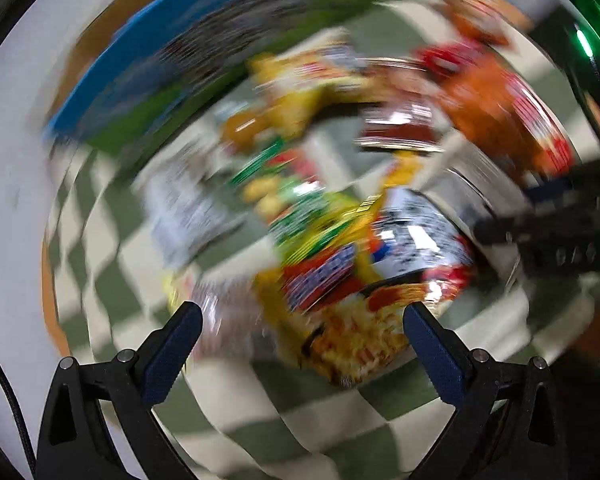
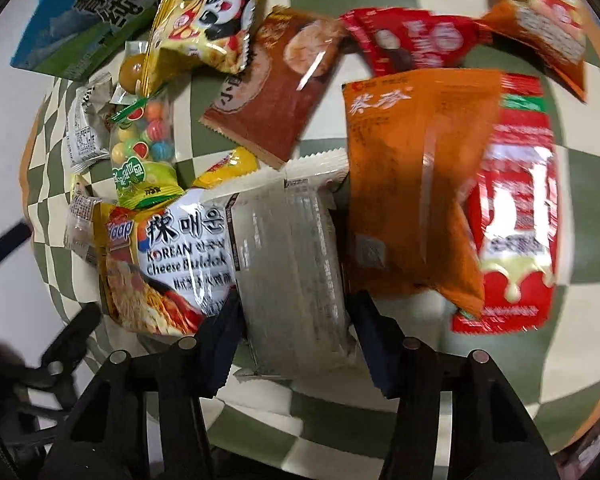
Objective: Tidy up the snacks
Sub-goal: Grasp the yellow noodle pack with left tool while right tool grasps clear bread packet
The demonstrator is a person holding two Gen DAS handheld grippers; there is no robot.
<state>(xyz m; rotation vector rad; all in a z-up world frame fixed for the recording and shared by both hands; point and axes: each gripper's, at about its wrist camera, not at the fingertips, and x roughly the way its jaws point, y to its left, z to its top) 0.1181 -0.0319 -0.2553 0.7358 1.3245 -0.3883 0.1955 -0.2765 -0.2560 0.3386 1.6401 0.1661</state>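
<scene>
Right between my right gripper [image 2: 296, 312] jaws sits the clear wafer pack [image 2: 296, 272], its long axis running straight away from me along the fingers, so the blue pads flank its two long sides; they look pressed against the wrapper, and I judge them clamped on it, though the pack also seems to lie on the checkered tabletop [image 2: 260, 424]. Just left of it, touching, is the Korean cheese noodle packet [image 2: 168, 272]; just right, the orange bag [image 2: 412, 184] overlapping a red packet [image 2: 516, 216]. Further out I've got the gumball bag [image 2: 144, 152], the brown cracker pack [image 2: 276, 92], the panda snack [image 2: 212, 28], and at the far edge a blue-green box [image 2: 92, 12]. Over on the left wrist view everything smears with motion: my left gripper [image 1: 300, 320] has its jaws wide apart, holding nothing, hovering near the noodle packet [image 1: 356, 332]. So the right hand is the nearer one for this pack. My read: lift straight up and clear, watching that the slick wrapper doesn't slide or drag the noodle packet along.
</scene>
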